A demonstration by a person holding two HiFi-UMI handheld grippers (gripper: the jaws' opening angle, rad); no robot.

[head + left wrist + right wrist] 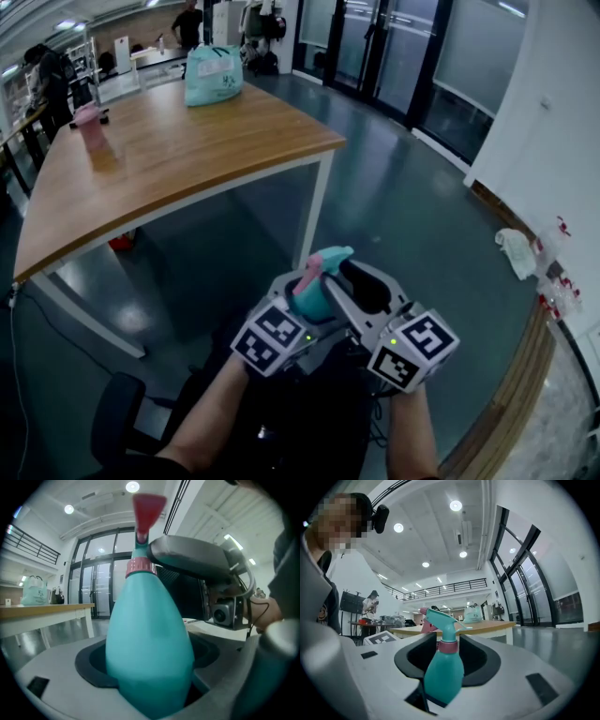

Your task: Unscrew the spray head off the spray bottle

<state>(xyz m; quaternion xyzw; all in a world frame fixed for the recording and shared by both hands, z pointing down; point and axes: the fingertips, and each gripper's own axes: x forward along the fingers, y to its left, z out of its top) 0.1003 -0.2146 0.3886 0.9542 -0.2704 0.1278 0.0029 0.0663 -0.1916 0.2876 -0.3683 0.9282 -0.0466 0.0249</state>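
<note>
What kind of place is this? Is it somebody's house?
Probably not a house. It looks like a big office or workshop hall: there is a long wooden table, a wall of tall glass doors, and a railed upper gallery under a high ceiling.

Teal spray bottle (307, 298), spray head (330, 259) on

A teal bag (214, 75) and a pink container (90, 125) stand well apart on the wooden table (178, 164).
</note>
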